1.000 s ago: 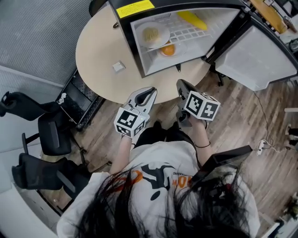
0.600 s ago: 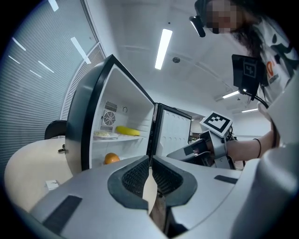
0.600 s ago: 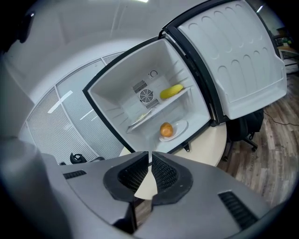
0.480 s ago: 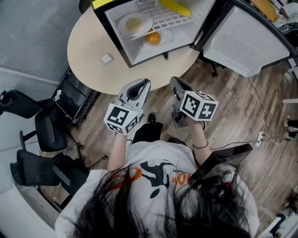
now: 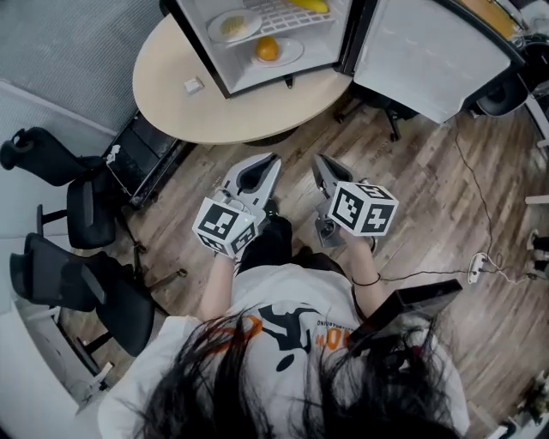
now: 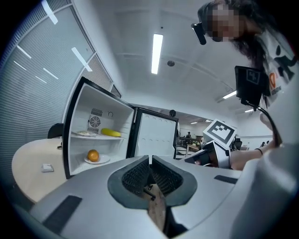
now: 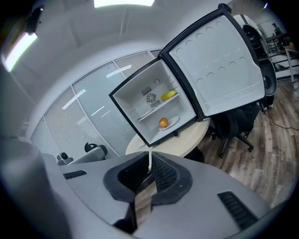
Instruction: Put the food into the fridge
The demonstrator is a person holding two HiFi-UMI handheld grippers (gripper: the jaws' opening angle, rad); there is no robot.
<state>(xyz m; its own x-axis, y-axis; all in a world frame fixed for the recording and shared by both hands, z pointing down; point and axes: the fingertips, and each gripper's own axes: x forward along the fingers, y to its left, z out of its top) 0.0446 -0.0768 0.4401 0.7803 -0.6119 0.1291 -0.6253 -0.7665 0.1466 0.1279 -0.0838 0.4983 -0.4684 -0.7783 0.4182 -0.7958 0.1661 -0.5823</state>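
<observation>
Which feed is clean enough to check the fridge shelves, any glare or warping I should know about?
Head view: sharp, evenly lit, but the fridge is cut off at the top edge. Left gripper view: heavy fisheye bend, ceiling light glares, orange clear. Right gripper view: fisheye, dark corners, banana and orange small but readable.

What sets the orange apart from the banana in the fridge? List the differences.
The orange is round and orange; the banana is long, curved and yellow. The orange sits on a white plate on the lower level; the banana lies on the upper shelf. Both are inside the open fridge.
</observation>
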